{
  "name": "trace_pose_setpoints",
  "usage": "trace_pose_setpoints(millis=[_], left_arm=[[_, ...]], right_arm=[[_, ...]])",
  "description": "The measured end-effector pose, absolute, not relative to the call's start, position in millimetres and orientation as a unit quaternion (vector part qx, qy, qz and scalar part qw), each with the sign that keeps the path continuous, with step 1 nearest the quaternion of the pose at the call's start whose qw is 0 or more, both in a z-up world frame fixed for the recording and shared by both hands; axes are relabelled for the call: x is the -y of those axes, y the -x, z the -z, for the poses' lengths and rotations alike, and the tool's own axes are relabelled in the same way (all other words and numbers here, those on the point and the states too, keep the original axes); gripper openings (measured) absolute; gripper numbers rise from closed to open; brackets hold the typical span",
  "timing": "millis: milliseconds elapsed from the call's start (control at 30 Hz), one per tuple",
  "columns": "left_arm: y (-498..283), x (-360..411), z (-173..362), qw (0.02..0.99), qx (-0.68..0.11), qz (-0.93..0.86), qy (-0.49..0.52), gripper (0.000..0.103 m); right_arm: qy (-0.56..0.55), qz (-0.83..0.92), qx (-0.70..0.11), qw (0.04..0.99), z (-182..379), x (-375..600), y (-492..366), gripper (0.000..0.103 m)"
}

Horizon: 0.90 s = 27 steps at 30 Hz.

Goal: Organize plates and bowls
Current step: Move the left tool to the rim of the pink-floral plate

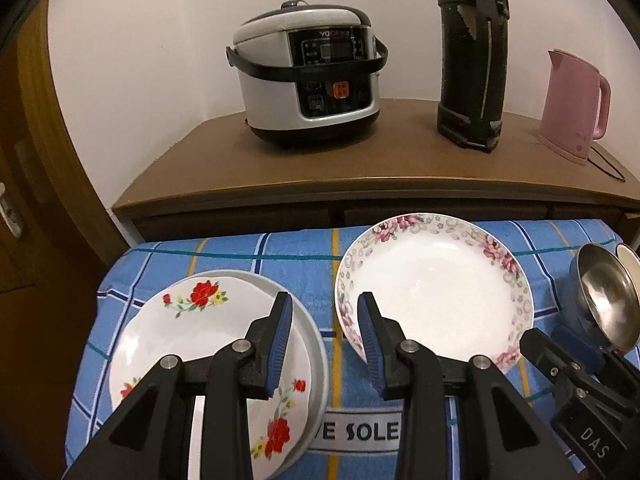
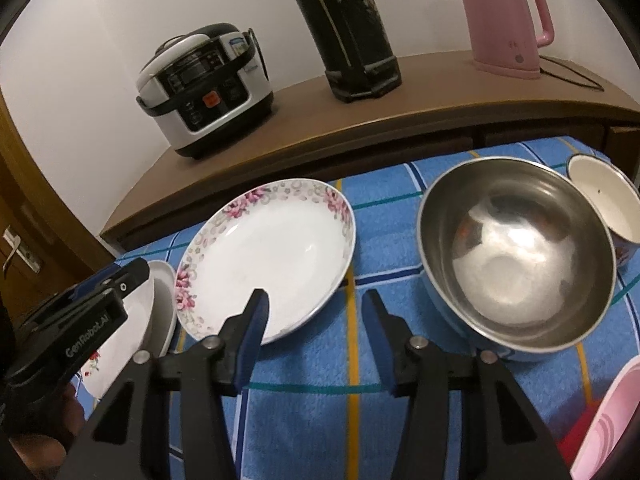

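Plates (image 1: 436,280) and steel bowl (image 2: 516,256) lie face-up on the blue cloth (image 2: 320,420); left hand-held gripper (image 1: 325,326) and right hand-held gripper (image 2: 316,320) both gape, holding nothing.

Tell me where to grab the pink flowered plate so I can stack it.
Take the pink flowered plate by its thin raised rim at the near edge, coming in low from the front with one finger over and one under. The right claw is open close to that edge; the plate lies too flat and wide to span.
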State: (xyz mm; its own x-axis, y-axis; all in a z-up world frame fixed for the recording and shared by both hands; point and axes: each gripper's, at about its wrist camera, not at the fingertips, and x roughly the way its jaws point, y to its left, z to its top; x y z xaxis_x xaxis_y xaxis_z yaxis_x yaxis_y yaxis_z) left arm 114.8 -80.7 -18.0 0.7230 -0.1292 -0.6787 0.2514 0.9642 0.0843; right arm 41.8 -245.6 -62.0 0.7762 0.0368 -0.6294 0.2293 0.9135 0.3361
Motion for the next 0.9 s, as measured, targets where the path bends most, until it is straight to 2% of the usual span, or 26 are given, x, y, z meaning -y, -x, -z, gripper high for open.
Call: trace_pose_setpoints(millis=[267, 433, 900], left_arm=[[-140.0, 80.1, 22.1, 0.920, -0.371, 0.107, -0.067, 0.037], [-154.4, 86.6, 26.2, 0.917, -0.377, 0.109, -0.068, 0.037], [-197.1, 111.9, 48.6, 0.897, -0.417, 0.120, -0.086, 0.037]], right_arm=[[-0.194, 0.063, -0.334, 0.920, 61.8, 241.1, -56.5, 0.047], [-0.198, 0.065, -0.346, 0.915, 65.4, 239.9, -64.9, 0.042], [-0.227, 0.085, -0.367, 0.898, 80.6, 242.3, -74.2, 0.042]])
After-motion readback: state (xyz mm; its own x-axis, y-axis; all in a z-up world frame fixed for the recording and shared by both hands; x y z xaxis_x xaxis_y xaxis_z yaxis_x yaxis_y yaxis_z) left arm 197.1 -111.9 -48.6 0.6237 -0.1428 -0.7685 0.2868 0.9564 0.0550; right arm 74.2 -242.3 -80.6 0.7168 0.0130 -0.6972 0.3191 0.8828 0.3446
